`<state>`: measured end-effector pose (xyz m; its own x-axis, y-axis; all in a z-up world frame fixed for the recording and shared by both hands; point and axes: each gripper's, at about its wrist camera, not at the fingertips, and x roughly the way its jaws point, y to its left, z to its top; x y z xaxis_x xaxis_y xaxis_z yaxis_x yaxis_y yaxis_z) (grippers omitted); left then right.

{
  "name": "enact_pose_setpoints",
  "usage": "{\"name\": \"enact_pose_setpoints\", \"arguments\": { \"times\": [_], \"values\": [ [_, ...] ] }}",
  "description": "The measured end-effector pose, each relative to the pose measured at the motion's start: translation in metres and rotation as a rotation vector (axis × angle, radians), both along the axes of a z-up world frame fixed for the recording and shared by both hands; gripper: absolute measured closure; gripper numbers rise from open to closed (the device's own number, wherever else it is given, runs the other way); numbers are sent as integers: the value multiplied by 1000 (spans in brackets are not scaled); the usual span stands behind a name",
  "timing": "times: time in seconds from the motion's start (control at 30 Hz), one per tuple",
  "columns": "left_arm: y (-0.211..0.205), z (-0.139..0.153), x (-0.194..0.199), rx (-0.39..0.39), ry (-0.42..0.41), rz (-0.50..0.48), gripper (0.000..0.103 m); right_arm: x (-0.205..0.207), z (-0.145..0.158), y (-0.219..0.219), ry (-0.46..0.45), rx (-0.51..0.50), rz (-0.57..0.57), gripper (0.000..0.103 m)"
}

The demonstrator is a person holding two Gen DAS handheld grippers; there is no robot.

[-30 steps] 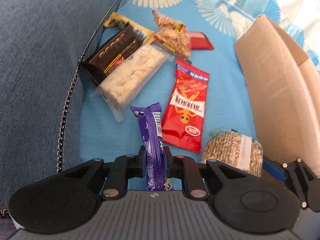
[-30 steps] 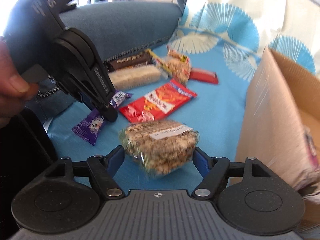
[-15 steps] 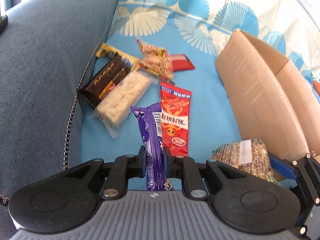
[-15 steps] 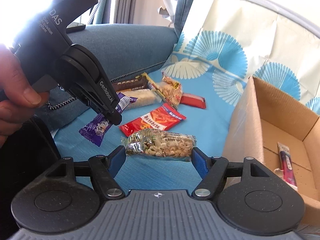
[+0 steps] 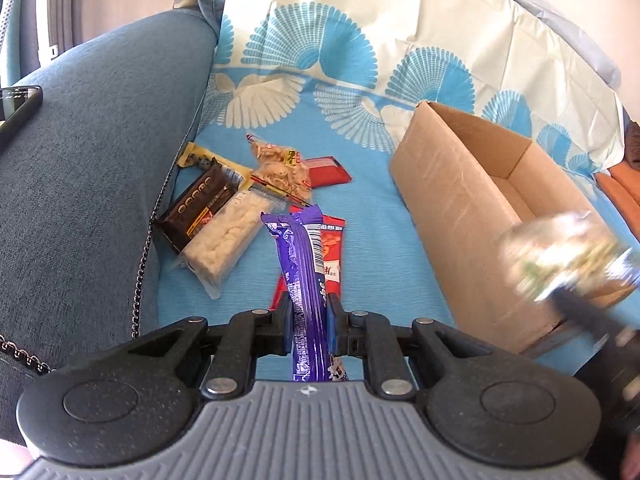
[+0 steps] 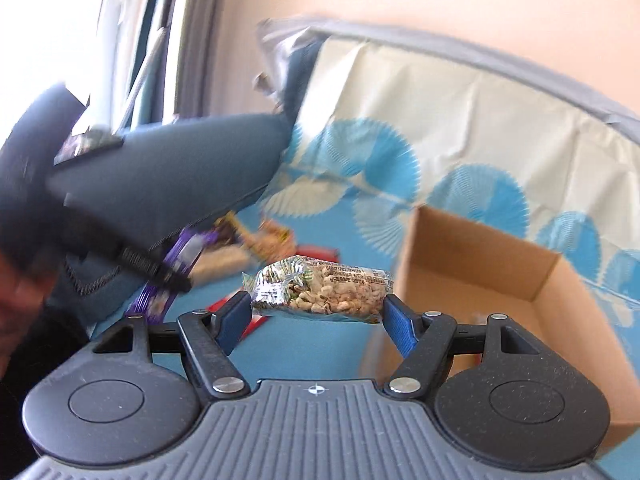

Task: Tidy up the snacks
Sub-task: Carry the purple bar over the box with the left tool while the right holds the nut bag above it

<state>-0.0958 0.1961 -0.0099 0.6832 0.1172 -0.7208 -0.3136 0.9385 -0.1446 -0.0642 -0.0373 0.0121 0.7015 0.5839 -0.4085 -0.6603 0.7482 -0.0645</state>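
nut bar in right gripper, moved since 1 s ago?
Yes. The nut bar, clamped in the right gripper, has lifted off the blue cover and toward the box.

snack count on the sofa

eight snack packets (image 5: 218, 246), two of them held: one purple bar (image 5: 306, 280), one clear nut pack (image 6: 320, 294); one cardboard box (image 5: 460, 216); one phone (image 5: 18, 110).

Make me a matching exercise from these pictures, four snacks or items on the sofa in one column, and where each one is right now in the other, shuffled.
Things:
1. purple chocolate bar
2. clear nut bar
3. cardboard box
4. dark brown chocolate pack

Places:
A. open, standing on the blue cover at the right
B. clamped in the left hand-held gripper
C. lying against the sofa arm
D. held in the right hand-held gripper

Pairs: 1-B, 2-D, 3-A, 4-C
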Motion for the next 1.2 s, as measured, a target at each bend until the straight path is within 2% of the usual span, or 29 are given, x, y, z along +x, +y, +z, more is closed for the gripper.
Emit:
{"name": "enact_pose_setpoints", "arguments": {
  "times": [0.17,0.23,0.33,0.57,0.8,0.93,1.07,1.13,1.2],
  "values": [
    [-5,2,2,16,5,-11,86,6,12,-36,-40,46,-76,30],
    [-6,3,4,26,7,-12,86,13,8,-54,-27,54,-126,30],
    [-4,4,7,23,12,-9,86,26,10,-83,8,124,-196,30],
    [-2,4,7,12,7,-10,86,44,15,-124,26,206,-300,30],
    [3,5,8,-15,-23,-13,86,71,13,-158,4,257,-410,30],
    [-6,13,3,38,-87,-16,86,89,3,-175,31,328,-473,30],
    [-18,18,3,87,-85,-9,86,104,-5,-184,56,392,-498,30],
    [-23,20,4,80,-76,9,86,112,-8,-187,72,414,-500,30],
    [-26,23,9,38,-66,30,86,118,-11,-187,86,423,-496,30]
  ]
}}
